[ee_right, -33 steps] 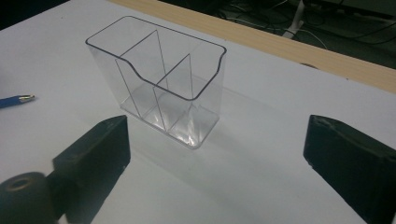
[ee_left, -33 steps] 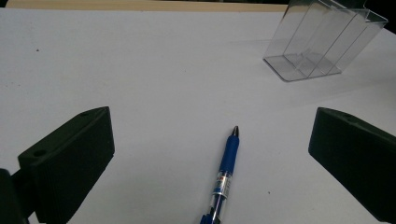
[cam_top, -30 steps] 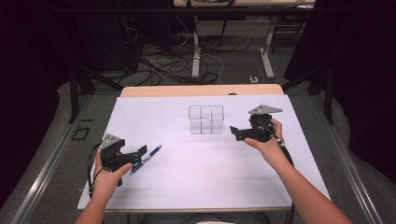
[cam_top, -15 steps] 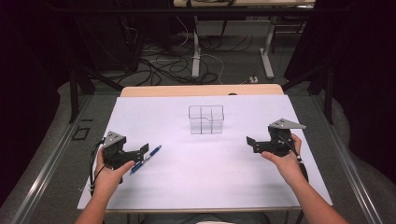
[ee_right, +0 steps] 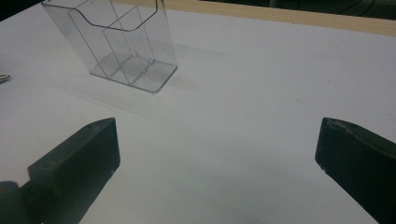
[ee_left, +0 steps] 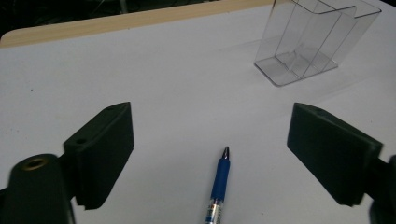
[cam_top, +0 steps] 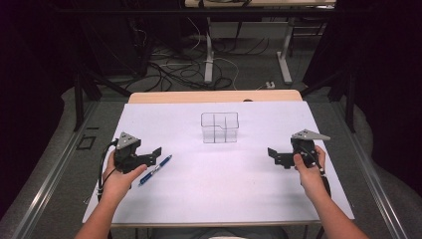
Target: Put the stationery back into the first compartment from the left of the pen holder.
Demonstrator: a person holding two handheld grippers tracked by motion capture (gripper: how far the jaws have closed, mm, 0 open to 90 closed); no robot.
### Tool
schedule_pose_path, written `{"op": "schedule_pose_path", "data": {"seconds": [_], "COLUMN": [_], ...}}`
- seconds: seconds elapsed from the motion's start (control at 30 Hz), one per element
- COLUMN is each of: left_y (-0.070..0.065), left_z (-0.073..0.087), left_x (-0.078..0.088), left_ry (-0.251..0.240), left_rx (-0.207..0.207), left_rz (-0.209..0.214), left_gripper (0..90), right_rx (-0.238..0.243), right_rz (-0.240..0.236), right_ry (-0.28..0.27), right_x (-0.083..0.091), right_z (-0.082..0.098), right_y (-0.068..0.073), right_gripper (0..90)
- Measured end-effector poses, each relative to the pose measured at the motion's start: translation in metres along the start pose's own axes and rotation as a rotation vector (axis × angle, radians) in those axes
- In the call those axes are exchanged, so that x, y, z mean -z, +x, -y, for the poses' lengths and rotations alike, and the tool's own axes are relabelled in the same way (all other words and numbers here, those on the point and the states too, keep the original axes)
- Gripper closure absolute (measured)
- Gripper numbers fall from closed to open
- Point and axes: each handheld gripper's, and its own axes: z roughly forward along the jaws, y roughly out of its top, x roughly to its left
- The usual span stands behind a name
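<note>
A blue pen (cam_top: pixel 155 170) lies on the white table top, its tip pointing at the clear divided box (cam_top: pixel 219 127) in the middle. My left gripper (cam_top: pixel 155 153) hovers over the pen's near end. In the left gripper view the pen (ee_left: pixel 219 179) lies between the two jaws of the left gripper (ee_left: pixel 210 121), which have just been closing but stand well apart from it. The clear box (ee_left: pixel 313 39) is up right there. My right gripper (cam_top: pixel 272 155) is open at the right, with nothing in it. The right gripper (ee_right: pixel 217 154) faces the box (ee_right: pixel 116 42).
The white sheet (cam_top: pixel 224 194) covers most of the table, and a wooden strip (cam_top: pixel 214 96) shows along the far edge. Cables and desk legs (cam_top: pixel 209 59) lie on the dark floor beyond. The pen's tip (ee_right: pixel 3 78) peeks in at the right gripper view's left edge.
My right gripper has drawn back from beside the clear box, moving right and toward the near edge. The left gripper has risen slightly over the pen.
</note>
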Motion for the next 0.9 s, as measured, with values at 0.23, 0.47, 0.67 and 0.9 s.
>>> {"op": "schedule_pose_path", "data": {"seconds": [0.23, 0.47, 0.67, 0.9], "left_y": [0.000, 0.004, 0.005, 0.003], "left_z": [-0.014, -0.028, -0.036, -0.042], "left_x": [-0.002, -0.006, -0.013, -0.022], "left_ry": [0.069, 0.131, 0.201, 0.271], "left_rx": [-0.064, -0.082, -0.106, -0.118], "left_rz": [0.007, 0.021, 0.017, 0.043], "left_gripper": [22.0, 29.6, 31.1, 34.1], "right_rx": [0.000, -0.008, -0.029, -0.051], "right_rz": [0.000, -0.008, -0.016, -0.021], "right_ry": [0.012, 0.022, 0.019, 0.023], "right_x": [-0.002, -0.003, -0.002, -0.001], "right_z": [0.002, 0.003, 0.003, 0.005], "right_y": [-0.001, -0.004, -0.005, -0.006], "right_gripper": [0.0, 0.0, 0.0, 0.0]}}
